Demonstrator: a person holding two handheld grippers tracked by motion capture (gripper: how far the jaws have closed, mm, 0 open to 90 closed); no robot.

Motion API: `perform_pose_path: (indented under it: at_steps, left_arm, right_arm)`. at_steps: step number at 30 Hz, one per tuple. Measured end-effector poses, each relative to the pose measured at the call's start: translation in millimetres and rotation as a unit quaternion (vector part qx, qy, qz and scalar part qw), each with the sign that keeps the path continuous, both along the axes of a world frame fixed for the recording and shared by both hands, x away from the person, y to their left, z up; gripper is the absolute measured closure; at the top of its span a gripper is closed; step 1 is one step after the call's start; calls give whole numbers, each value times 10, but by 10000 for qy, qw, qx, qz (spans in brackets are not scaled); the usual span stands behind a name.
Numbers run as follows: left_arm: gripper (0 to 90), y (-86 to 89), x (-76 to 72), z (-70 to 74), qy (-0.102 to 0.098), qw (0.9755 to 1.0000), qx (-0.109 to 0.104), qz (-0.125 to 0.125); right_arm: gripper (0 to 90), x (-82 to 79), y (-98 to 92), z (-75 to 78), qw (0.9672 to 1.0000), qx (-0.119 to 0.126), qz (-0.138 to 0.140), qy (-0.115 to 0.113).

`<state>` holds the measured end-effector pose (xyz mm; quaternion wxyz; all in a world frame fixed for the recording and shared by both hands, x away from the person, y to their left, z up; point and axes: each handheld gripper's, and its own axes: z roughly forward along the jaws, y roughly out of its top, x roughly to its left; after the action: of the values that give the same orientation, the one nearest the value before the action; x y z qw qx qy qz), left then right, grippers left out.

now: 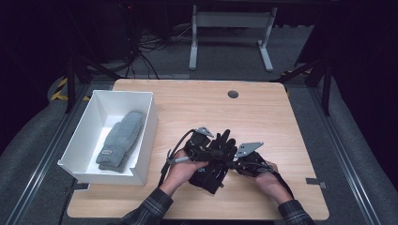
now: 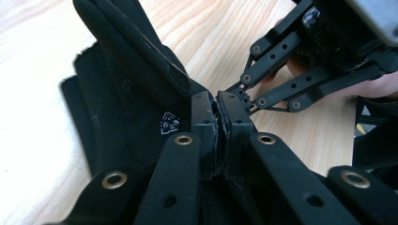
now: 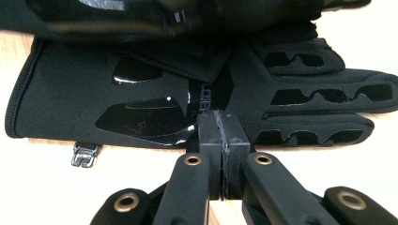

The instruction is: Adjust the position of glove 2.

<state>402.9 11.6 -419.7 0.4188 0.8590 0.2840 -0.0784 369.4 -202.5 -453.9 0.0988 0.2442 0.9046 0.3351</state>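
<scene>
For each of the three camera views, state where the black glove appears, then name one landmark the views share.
High view: black glove lower centre, between both hands.
Left gripper view: left and centre, behind the shut fingers.
Right gripper view: across the upper half.
Shared landmark: the wooden table.

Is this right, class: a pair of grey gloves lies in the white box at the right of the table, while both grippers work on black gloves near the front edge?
Not quite. The high view shows the white box at the left of the table, not the right. The rest holds: the grey gloves lie in it, and the left gripper and right gripper work on the black gloves near the front edge.
</scene>
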Motion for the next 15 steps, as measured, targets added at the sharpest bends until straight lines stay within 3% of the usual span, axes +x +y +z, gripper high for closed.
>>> perform_pose_path:
  at_steps: [9,15]
  left_arm:
    - [855,-66,16,-92,74,9999,74,-60]
    - [767,-71,-5,-87,74,9999,-25,-93]
  right_arm:
    - [900,0,39,-8,10000,16,20,-28]
    - [900,-14,9,19,10000,15,-7,-71]
